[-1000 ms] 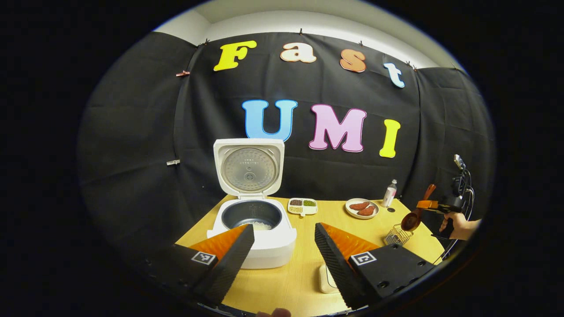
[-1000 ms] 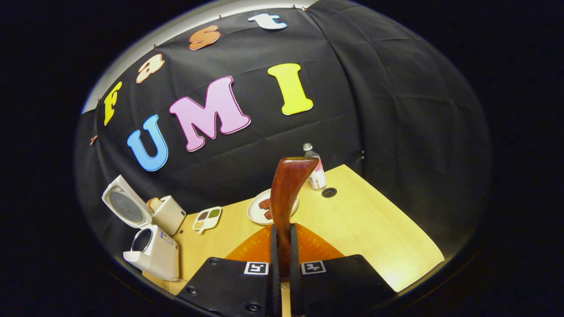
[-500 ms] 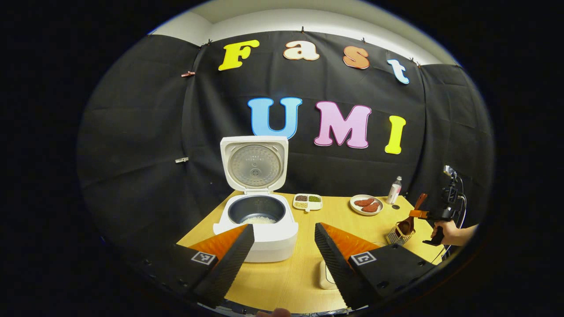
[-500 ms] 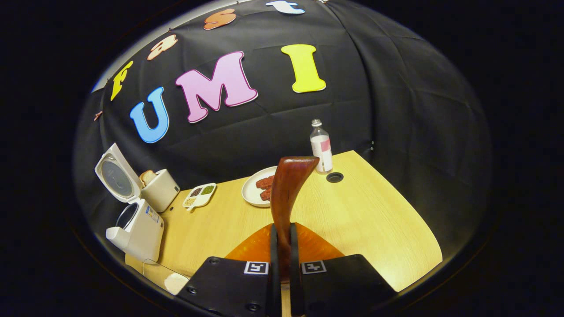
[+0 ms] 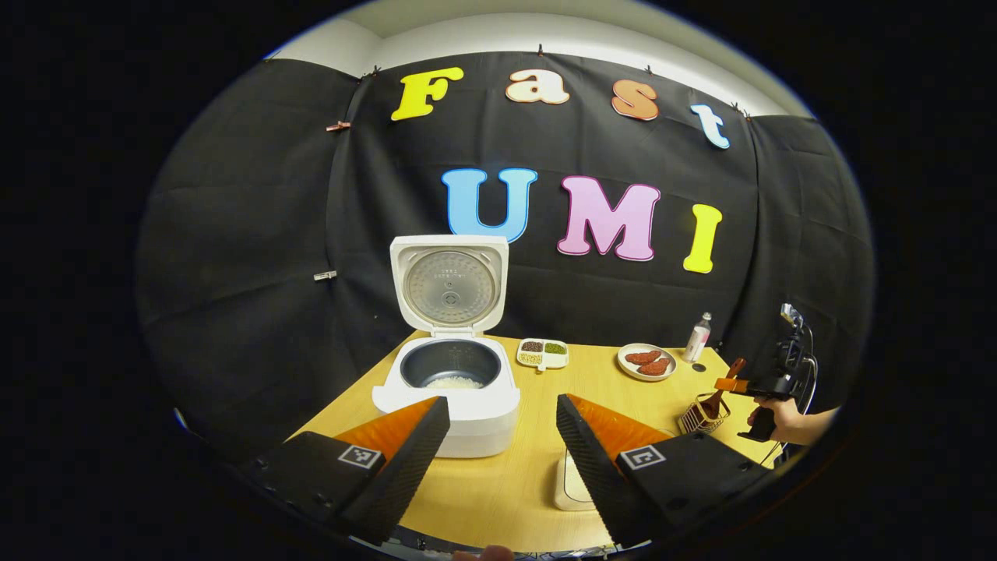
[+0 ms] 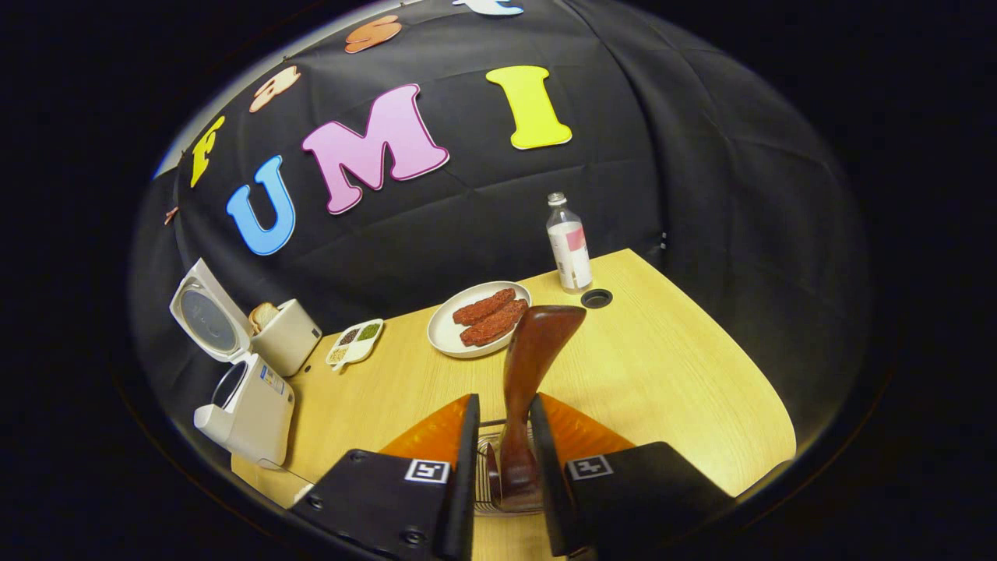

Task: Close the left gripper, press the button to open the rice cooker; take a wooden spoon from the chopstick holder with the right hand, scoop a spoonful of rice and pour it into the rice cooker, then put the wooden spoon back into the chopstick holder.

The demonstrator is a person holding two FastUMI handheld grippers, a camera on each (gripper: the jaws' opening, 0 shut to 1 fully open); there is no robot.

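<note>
Rice cooker (image 5: 448, 374): 10 o'clock on table (image 5: 514, 499), lid up, rice in pot | my left gripper (image 5: 502, 448): fingers wide apart, empty | wooden spoon (image 6: 530, 389): standing in chopstick holder (image 6: 487, 487), 3 o'clock | my right gripper (image 6: 500, 467): fingers narrowly parted beside handle, contact unclear.

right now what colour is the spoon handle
Dark reddish-brown wood; the spoon shows best in the right gripper view.

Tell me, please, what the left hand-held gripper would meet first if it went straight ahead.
Probably the rice cooker: the left hand-held gripper points just past its right front corner, so depth is uncertain.
</note>
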